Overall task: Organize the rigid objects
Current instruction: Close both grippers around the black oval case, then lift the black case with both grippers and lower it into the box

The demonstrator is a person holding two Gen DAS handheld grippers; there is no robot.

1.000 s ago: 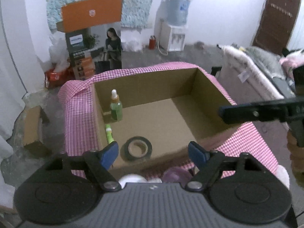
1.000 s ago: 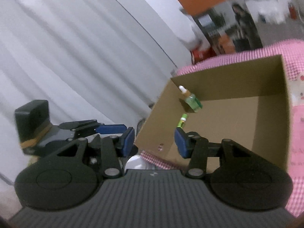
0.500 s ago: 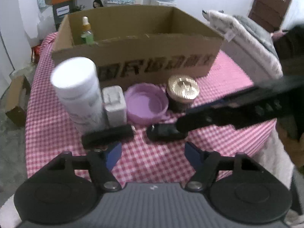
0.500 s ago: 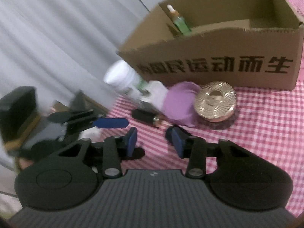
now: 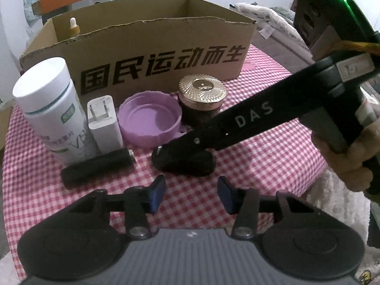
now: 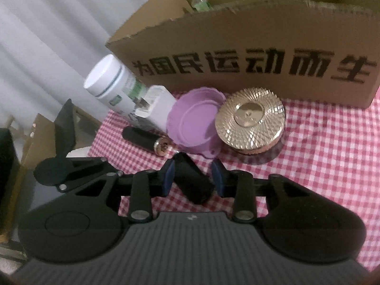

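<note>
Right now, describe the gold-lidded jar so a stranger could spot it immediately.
Find the cardboard box with bold black lettering on the pink checked tablecloth. In front of its printed wall stands a row of items; the jar is at the right end, beside the purple lid. Only it has a shiny, ribbed gold top.

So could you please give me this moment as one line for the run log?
right gripper: fingers closing around small black object, no grip yet | left gripper: closing, nothing between fingers | dropper bottle in cardboard box
</note>
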